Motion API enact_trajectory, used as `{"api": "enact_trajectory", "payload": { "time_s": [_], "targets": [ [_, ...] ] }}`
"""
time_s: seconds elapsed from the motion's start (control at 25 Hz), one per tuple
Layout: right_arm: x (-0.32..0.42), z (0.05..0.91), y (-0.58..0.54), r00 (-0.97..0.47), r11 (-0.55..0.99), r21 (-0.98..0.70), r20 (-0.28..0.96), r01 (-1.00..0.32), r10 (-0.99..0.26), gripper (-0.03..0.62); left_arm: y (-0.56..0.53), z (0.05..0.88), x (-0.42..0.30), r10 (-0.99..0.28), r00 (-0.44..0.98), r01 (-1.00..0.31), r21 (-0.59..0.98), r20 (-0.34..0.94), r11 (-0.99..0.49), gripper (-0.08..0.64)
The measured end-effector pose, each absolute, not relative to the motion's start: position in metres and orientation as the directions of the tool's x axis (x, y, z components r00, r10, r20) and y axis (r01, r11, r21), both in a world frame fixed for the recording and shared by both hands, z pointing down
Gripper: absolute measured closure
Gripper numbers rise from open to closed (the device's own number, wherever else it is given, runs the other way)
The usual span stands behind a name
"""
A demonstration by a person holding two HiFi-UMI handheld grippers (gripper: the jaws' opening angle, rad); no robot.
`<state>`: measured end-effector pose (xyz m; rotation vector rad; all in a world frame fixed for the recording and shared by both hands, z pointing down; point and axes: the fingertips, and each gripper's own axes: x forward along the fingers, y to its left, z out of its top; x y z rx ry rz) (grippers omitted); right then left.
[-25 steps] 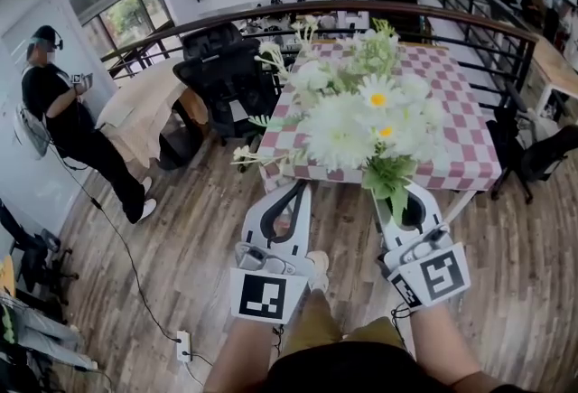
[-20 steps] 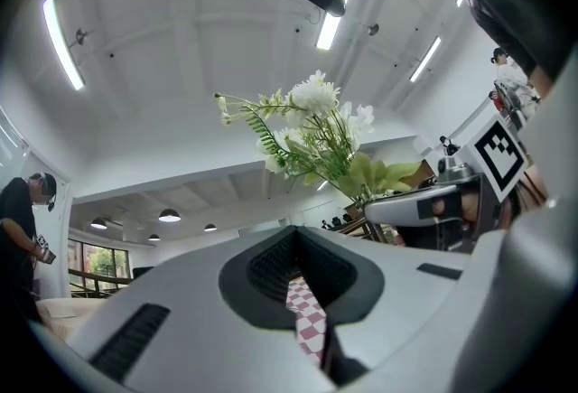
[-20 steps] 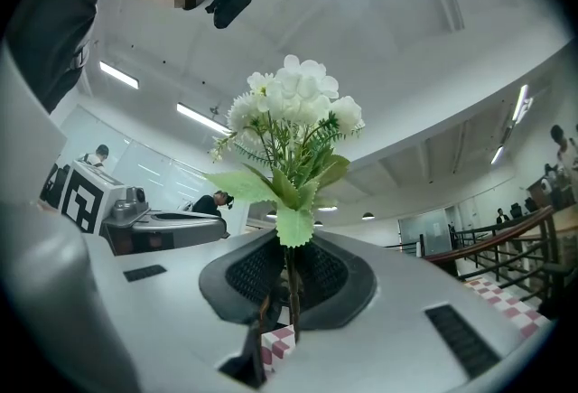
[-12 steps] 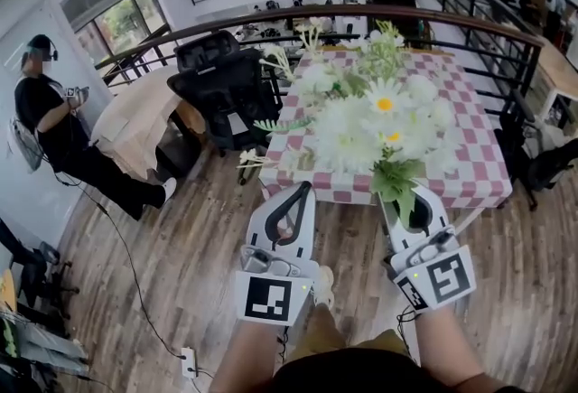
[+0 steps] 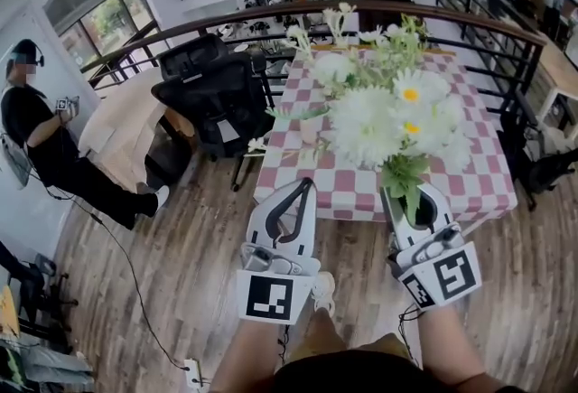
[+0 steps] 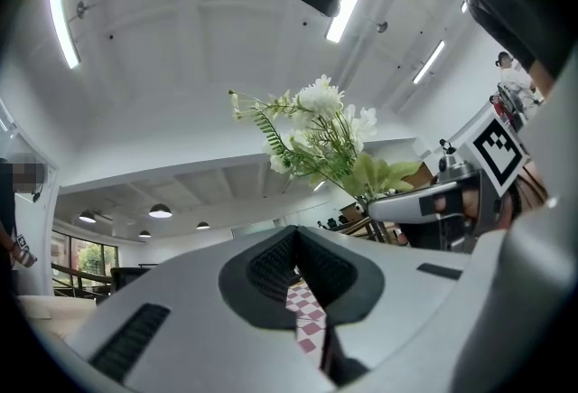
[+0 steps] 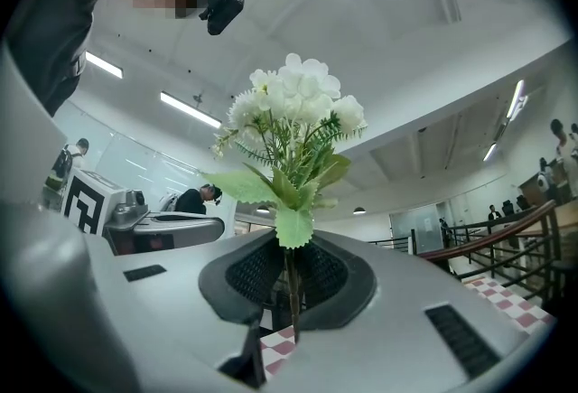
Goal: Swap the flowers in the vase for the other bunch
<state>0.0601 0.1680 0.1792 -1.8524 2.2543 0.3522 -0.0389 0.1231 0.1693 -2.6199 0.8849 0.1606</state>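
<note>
checkered tablecloth (image 5: 470, 167), fluffy white flowers (image 5: 370, 125), right tool (image 5: 412, 200) gripping

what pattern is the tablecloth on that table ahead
Pink-and-white checks on the tablecloth; it shows best in the head view.

Checked-cloth table (image 5: 474, 170) stands on wood floor (image 5: 199, 238); top partly hidden.

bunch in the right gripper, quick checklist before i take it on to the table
1. Right gripper shut on the bunch's stems: ok.
2. Bunch upright, heads clear of the grippers: ok.
3. Left gripper empty, jaws together, free for the old flowers: ok.
4. Vase in sight: cannot tell; the bunch hides much of the table.
5. Way to the table clear: ok; the chair stands off to the left.
</note>
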Motion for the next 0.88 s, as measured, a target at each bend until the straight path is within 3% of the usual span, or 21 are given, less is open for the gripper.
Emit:
{"api": "enact_trajectory", "payload": {
  "time_s": [0.88],
  "targets": [
    [0.064, 0.179, -0.036, -0.163, 0.154, 0.053, -0.256, -0.987, -0.953, 0.535, -0.083, 0.169, -0.017, -0.502, 0.848, -0.527, -0.358, -0.168, -0.771, 0.552]
  ]
}}
